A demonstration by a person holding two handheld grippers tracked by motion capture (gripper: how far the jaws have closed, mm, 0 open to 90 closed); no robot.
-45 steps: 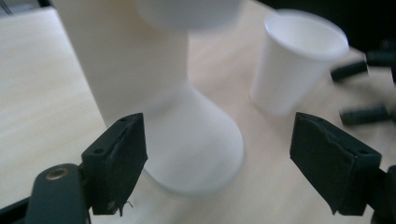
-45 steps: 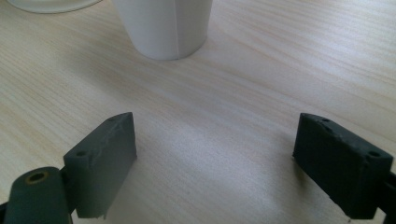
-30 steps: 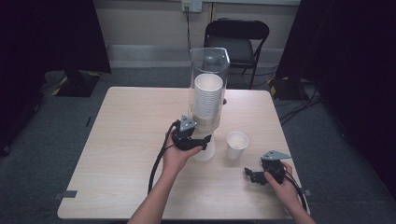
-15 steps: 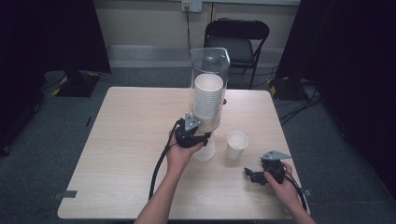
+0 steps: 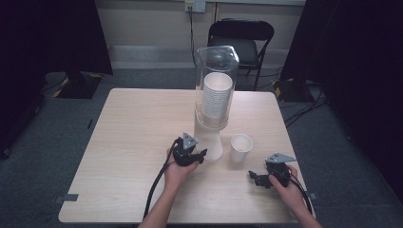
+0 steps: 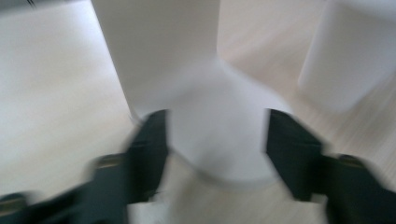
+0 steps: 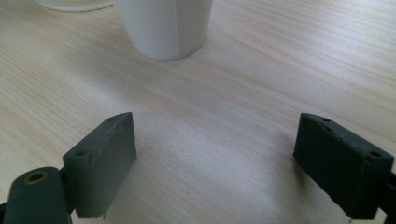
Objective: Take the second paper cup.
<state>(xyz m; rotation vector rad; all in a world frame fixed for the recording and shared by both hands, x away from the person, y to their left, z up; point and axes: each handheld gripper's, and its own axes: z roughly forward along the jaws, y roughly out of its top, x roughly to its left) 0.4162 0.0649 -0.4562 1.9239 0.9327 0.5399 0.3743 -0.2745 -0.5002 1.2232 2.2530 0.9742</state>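
Observation:
A tall clear dispenser tube (image 5: 216, 71) holds a stack of white paper cups (image 5: 216, 97). Under the tube a white cup (image 5: 210, 142) sticks out, reaching down to the table. My left gripper (image 5: 201, 155) is at its lower left. In the blurred left gripper view this cup (image 6: 217, 121) fills the gap between the jaws of my left gripper (image 6: 217, 140), both pads against its sides. The jaws have just been opening a little around it. My right gripper (image 5: 254, 179) rests open on the table. A single white cup (image 5: 241, 147) stands ahead of it.
The light wooden table (image 5: 133, 123) has bare room on its left half. In the right gripper view the single cup (image 7: 163, 28) stands beyond the open right gripper (image 7: 215, 163). A black chair (image 5: 242, 42) stands behind the table, with cables on the floor at right.
My left hand has sunk from the tube's bottom toward the table, with the white cup between its jaws. The right hand has stayed put.

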